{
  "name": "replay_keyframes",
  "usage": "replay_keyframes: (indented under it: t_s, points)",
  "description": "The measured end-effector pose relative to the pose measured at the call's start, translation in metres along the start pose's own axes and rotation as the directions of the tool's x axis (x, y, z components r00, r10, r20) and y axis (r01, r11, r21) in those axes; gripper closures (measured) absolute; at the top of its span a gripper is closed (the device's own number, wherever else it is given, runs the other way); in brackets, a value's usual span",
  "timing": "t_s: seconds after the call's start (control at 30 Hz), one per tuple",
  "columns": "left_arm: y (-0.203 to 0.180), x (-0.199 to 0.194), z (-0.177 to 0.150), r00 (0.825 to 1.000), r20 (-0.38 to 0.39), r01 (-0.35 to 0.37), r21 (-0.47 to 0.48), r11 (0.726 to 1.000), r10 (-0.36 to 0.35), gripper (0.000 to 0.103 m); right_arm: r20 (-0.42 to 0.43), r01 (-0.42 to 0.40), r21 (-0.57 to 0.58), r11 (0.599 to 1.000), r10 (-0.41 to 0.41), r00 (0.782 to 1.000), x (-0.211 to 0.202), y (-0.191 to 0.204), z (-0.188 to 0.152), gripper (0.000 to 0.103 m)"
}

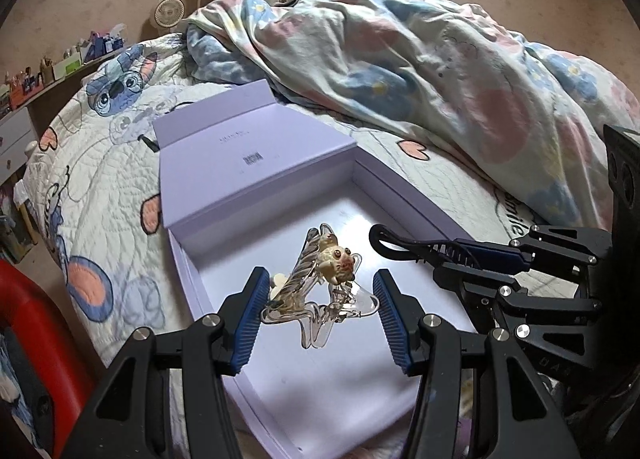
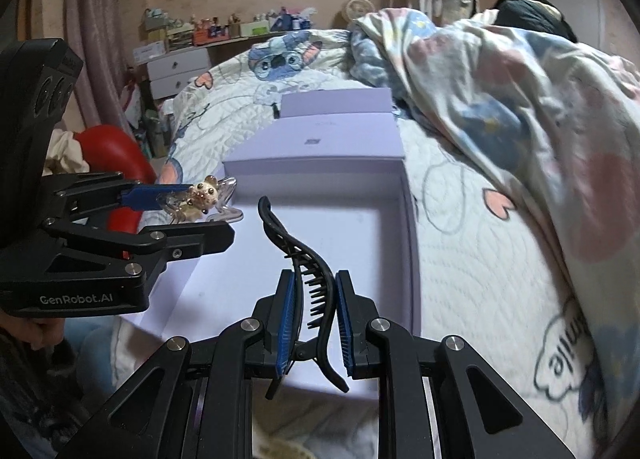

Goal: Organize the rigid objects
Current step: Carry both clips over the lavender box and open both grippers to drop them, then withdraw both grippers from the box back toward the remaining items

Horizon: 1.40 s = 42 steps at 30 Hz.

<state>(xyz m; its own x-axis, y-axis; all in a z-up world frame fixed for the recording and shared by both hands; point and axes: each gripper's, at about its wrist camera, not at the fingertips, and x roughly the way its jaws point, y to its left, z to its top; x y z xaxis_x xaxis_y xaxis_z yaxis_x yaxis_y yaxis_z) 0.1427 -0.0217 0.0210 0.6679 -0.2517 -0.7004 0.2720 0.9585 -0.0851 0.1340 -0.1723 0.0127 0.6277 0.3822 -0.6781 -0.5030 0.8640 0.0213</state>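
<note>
Above the lilac box (image 1: 256, 175), both grippers angle downward, clips clamped.

We see a bed (image 1: 100, 195) under a quilted cartoon-print cover, with an open lilac box (image 1: 256, 163) lying on it and a rumpled floral duvet (image 1: 420, 71) heaped beside the box.

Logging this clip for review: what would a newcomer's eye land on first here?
The left gripper holds a clear hair clip with a cream, beaded ornament above the open lilac box on the bed. Beside it, the right gripper clamps a black claw clip over the same box.
</note>
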Motion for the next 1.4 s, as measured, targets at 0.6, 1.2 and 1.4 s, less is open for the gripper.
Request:
replay_keyframes:
  t_s: [0.6, 1.2, 1.4]
  points:
    - [0.041, 0.058, 0.025, 0.996, -0.058, -0.065, -0.004, 0.998, 0.065, 0.05, -0.032, -0.045, -0.028, 0.999, 0.044, 0.999, 0.059, -0.017, 0.037, 0.083]
    - [0.051, 0.08, 0.026, 0.982, -0.135, -0.136, -0.017, 0.991, 0.133, 0.043, -0.065, 0.067, -0.001, 0.998, -0.067, 0.996, 0.065, -0.021, 0.044, 0.047]
    - [0.052, 0.067, 0.027, 0.982, -0.114, -0.152, -0.018, 0.988, 0.149, 0.036, -0.045, 0.083, -0.003, 0.997, -0.083, 0.996, 0.05, -0.016, 0.046, 0.047]
